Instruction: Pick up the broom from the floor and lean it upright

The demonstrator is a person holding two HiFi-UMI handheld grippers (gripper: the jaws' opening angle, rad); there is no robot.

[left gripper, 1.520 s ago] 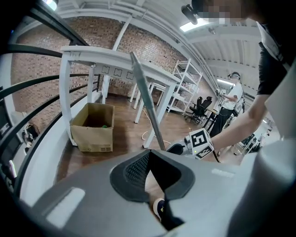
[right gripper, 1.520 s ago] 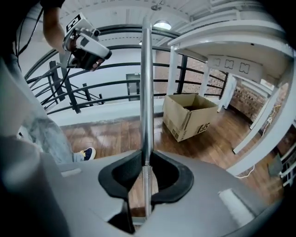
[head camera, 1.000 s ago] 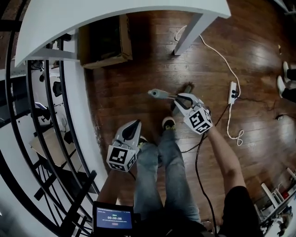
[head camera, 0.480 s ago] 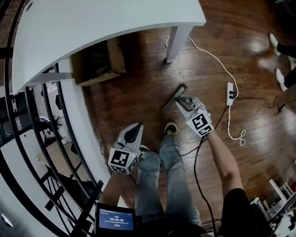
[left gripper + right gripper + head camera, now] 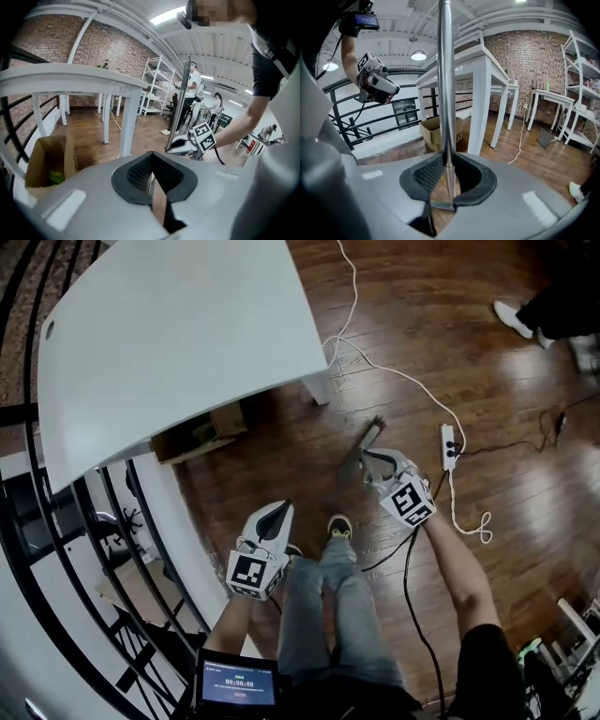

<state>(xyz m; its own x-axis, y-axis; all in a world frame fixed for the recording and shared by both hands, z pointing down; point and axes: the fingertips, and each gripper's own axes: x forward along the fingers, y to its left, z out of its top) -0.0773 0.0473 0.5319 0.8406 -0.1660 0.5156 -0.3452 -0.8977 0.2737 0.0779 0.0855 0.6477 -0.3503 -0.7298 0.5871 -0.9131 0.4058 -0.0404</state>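
Broom upright near the white table's corner

Nearest, on the person's side of the table (image 5: 178, 343), the left gripper (image 5: 150, 155) has its jaws pressed together on nothing. Farther out, near the table's corner leg, the right gripper (image 5: 446, 161) pinches the metal handle of the broom (image 5: 445, 84), which stands upright. A cardboard box (image 5: 202, 435) sits under the table.
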